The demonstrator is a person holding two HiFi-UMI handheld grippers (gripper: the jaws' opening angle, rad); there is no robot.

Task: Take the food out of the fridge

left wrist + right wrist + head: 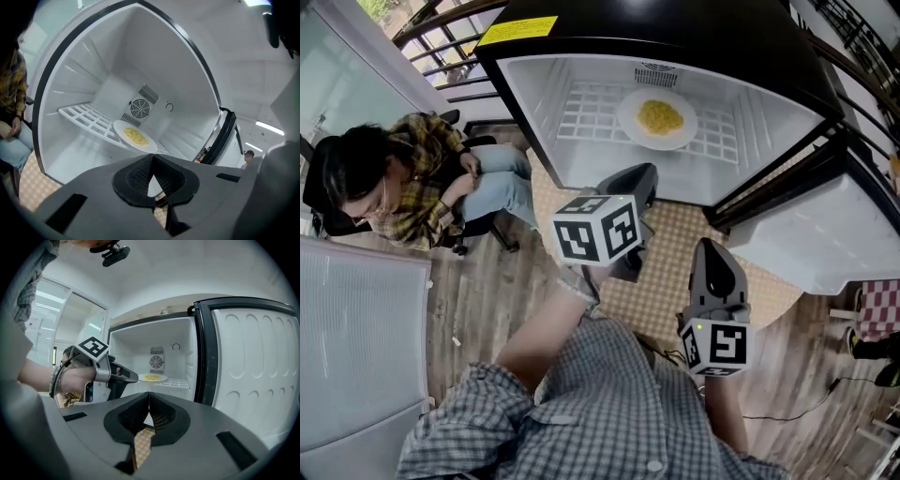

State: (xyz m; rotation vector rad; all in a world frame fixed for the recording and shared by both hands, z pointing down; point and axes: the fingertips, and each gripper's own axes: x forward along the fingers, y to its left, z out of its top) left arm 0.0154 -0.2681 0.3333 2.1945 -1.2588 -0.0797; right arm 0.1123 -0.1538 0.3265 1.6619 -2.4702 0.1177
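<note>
A white plate of yellow food rests on the wire shelf inside the open fridge. My left gripper is shut and empty, held just in front of the fridge opening and pointing at the plate. My right gripper is shut and empty, lower and further back, to the right of the left one. From the right gripper view the plate shows deep in the fridge, past the left gripper.
The fridge door stands swung open on the right. A seated person in a plaid shirt is left of the fridge. A checked mat lies on the wooden floor below the opening.
</note>
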